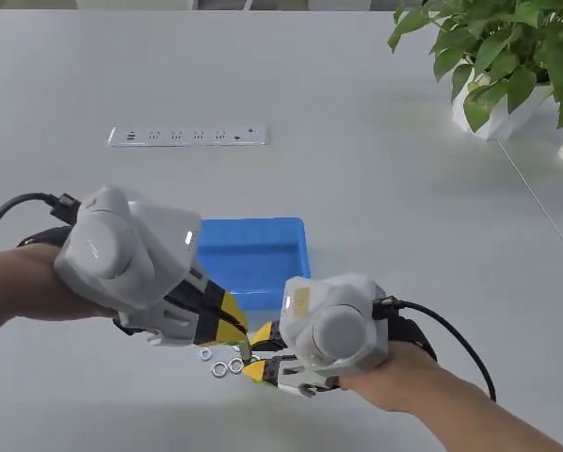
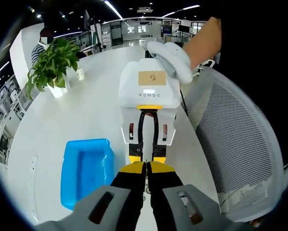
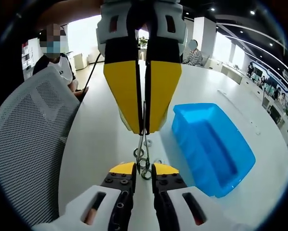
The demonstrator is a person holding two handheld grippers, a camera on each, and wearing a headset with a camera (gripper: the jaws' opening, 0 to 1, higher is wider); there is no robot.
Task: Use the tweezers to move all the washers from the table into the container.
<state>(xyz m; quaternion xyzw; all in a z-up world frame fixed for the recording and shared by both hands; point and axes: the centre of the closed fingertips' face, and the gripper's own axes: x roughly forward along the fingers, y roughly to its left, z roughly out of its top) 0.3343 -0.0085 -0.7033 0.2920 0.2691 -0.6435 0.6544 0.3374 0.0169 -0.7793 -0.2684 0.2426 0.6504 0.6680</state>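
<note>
Right gripper view: left gripper (image 3: 144, 131) is clamped on tweezers (image 3: 140, 142), tips among washers (image 1: 221, 368) on table (image 1: 376, 160), near side of container (image 3: 216, 144). Right gripper (image 3: 144, 169) jaws stand narrowly apart; grip cannot be told.

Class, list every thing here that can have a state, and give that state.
Blue plastic container: open-topped, empty.
Small metal washers: lying on white table, outside container.
Thin metal tweezers: clamped in left gripper.
Left gripper: shut on tweezers.
Right gripper: jaws slightly apart.
</note>
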